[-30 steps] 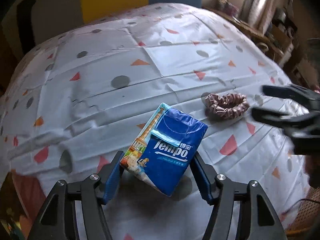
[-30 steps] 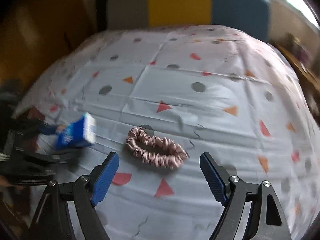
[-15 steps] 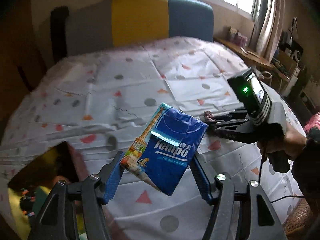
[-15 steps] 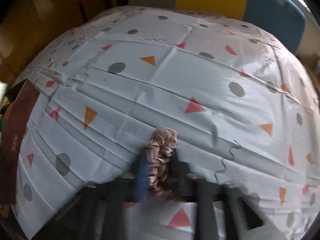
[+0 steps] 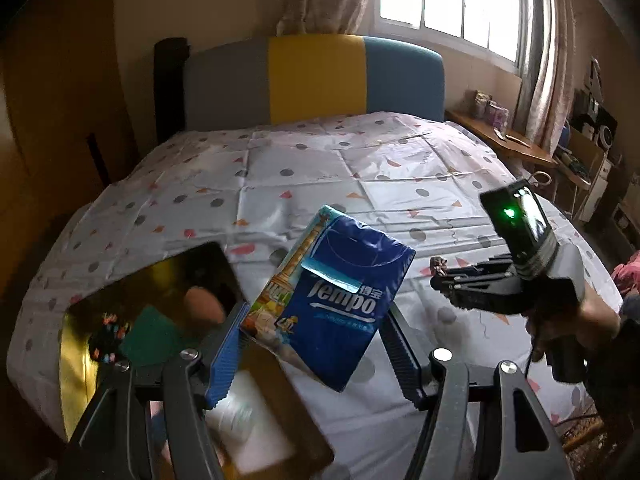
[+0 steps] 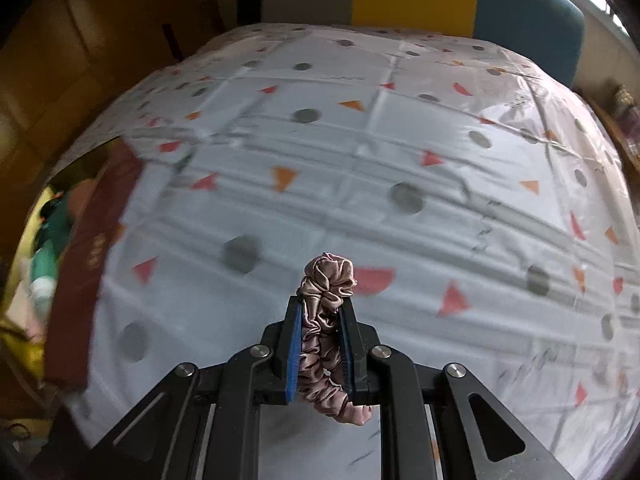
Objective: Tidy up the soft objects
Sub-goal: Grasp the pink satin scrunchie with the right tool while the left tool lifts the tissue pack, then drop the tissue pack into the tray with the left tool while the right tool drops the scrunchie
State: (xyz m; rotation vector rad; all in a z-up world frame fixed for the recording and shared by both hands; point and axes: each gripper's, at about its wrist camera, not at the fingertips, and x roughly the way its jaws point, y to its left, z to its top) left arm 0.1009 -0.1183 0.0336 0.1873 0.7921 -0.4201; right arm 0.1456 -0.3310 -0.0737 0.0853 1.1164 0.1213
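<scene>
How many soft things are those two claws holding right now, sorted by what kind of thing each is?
Tissue packs: 1, the blue tissue pack clamped in the left gripper.
Hair scrunchies: 1, the pink scrunchie pinched in the right gripper.
Total held: 2.

Dim room, window (image 5: 448,4) glare upper right — fisheye-bent dark edges, blurred left margins

"Tempo" on the blue tissue pack (image 5: 340,304); smaller print unclear.
</scene>
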